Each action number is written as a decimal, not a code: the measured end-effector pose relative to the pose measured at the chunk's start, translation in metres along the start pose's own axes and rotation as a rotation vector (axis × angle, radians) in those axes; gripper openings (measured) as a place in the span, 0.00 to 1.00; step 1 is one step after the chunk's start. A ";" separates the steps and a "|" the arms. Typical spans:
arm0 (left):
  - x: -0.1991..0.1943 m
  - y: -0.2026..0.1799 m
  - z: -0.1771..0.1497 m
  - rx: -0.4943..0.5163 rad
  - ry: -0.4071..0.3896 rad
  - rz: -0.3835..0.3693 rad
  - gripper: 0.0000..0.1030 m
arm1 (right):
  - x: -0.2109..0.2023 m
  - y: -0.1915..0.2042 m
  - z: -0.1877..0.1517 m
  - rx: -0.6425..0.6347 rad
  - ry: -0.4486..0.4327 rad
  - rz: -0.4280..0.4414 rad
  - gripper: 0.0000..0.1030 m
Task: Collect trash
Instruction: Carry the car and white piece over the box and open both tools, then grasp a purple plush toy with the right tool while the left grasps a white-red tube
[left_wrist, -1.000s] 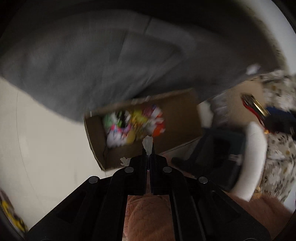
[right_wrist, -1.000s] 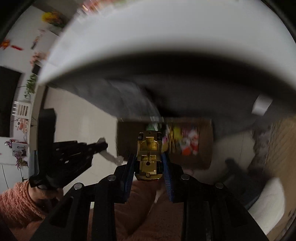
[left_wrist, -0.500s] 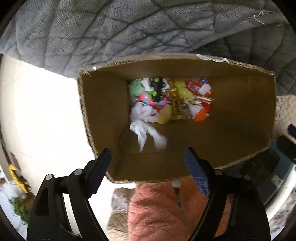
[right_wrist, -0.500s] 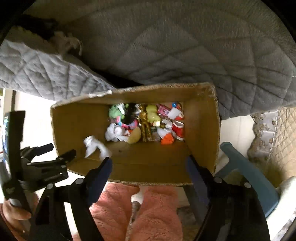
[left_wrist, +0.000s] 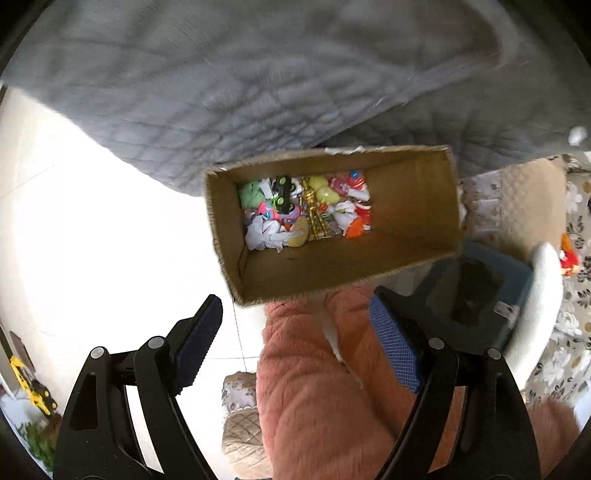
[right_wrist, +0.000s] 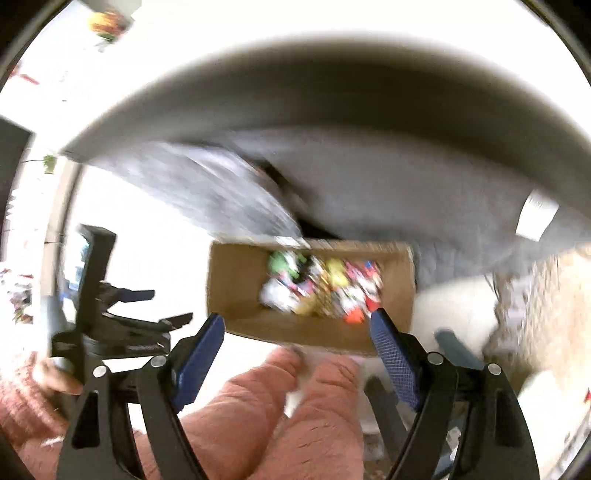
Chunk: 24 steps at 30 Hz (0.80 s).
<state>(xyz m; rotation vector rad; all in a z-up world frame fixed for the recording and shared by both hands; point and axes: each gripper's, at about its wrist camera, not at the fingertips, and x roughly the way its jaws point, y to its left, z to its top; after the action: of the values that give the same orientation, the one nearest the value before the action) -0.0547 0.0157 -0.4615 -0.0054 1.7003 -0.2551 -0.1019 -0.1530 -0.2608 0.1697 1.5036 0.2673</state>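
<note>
A brown cardboard box (left_wrist: 413, 206) stands on the floor against a grey quilted sofa; it also shows in the right wrist view (right_wrist: 236, 280). Inside lie a crumpled white tissue (left_wrist: 264, 234), a gold toy car (left_wrist: 314, 214) and several colourful scraps and toys. My left gripper (left_wrist: 295, 332) is open and empty above the box's near edge; it also shows at the left of the right wrist view (right_wrist: 171, 304). My right gripper (right_wrist: 297, 349) is open and empty above the box's near edge. The right wrist view is blurred.
The grey quilted sofa (left_wrist: 258, 85) fills the top of both views. The person's pink-trousered legs (left_wrist: 332, 387) are below the grippers. A blue plastic stool (left_wrist: 480, 288) stands right of the box. The pale tiled floor (left_wrist: 92, 240) lies to the left. A beige quilted cushion (left_wrist: 517, 206) lies at the right.
A second ago my left gripper held the white tissue and my right the gold car; both opened and dropped them into the box. Both grippers have since pulled back up, away from the box.
</note>
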 end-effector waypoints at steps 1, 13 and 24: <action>-0.012 0.003 -0.004 -0.005 -0.012 -0.010 0.84 | -0.016 0.007 0.005 -0.012 -0.027 0.011 0.79; -0.141 0.023 -0.016 -0.042 -0.269 -0.015 0.87 | -0.105 0.040 0.189 0.156 -0.362 0.166 0.86; -0.155 0.045 -0.036 -0.114 -0.286 0.041 0.87 | -0.033 0.035 0.351 0.421 -0.216 0.152 0.76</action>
<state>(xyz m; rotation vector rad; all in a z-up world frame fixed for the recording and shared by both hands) -0.0609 0.0888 -0.3132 -0.0878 1.4262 -0.1196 0.2442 -0.1092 -0.1974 0.6309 1.3179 0.0470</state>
